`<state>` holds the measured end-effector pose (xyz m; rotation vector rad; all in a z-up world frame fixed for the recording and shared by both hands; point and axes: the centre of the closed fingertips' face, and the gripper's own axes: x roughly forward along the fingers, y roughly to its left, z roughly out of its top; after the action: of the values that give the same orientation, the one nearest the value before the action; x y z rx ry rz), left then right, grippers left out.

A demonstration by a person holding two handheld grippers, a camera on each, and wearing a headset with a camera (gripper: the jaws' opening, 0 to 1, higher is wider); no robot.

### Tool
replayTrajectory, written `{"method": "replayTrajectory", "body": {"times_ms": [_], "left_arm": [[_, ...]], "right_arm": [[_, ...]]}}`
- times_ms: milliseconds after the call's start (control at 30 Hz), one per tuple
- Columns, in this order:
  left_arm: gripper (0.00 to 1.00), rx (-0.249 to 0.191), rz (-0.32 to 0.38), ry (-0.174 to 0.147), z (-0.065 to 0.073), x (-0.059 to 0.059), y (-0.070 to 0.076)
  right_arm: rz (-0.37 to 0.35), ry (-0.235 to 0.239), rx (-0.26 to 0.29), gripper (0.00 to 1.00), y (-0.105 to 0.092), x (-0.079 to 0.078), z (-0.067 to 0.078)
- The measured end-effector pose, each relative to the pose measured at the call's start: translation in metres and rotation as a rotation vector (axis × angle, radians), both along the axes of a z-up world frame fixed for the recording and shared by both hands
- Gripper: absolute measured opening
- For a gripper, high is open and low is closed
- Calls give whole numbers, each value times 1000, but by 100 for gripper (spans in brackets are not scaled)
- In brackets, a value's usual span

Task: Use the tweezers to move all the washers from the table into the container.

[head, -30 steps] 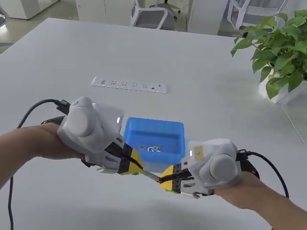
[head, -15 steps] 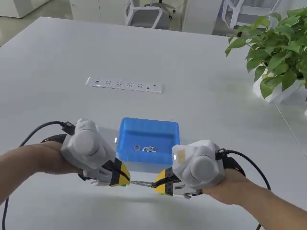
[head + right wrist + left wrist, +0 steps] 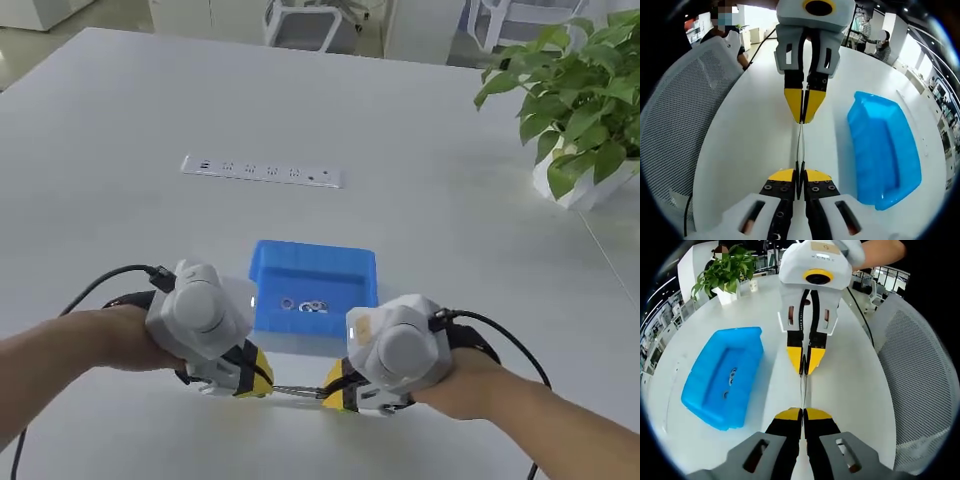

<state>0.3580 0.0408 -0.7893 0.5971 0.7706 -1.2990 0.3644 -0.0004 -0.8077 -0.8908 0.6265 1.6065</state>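
Where the tweezers lie: level between both grippers, just before the container, probably mid-handover.
Washers: several lying inside the container.
Left gripper: jaws clamped on one tweezer end.
Right gripper: jaws pinching the other end.

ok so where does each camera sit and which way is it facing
Head view: on the headset, looking forward and down at the container; left hand and right hand show.
Left gripper view: on the left tongs, facing the right tongs.
Right gripper view: on the right tongs, facing the left tongs.
Both gripper views share the tweezers and container.
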Motion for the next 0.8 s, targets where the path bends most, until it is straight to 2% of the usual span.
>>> {"method": "replayTrajectory", "body": {"times_ms": [533, 700, 800], "left_arm": [[5, 22, 13, 27, -14, -4, 3], [5, 8, 31, 36, -14, -3, 3], [5, 13, 46, 51, -16, -3, 6]], "right_arm": [[-2, 44, -11, 11, 2, -2, 0], [1, 49, -16, 11, 2, -2, 0], [3, 51, -17, 11, 2, -1, -1]]}}
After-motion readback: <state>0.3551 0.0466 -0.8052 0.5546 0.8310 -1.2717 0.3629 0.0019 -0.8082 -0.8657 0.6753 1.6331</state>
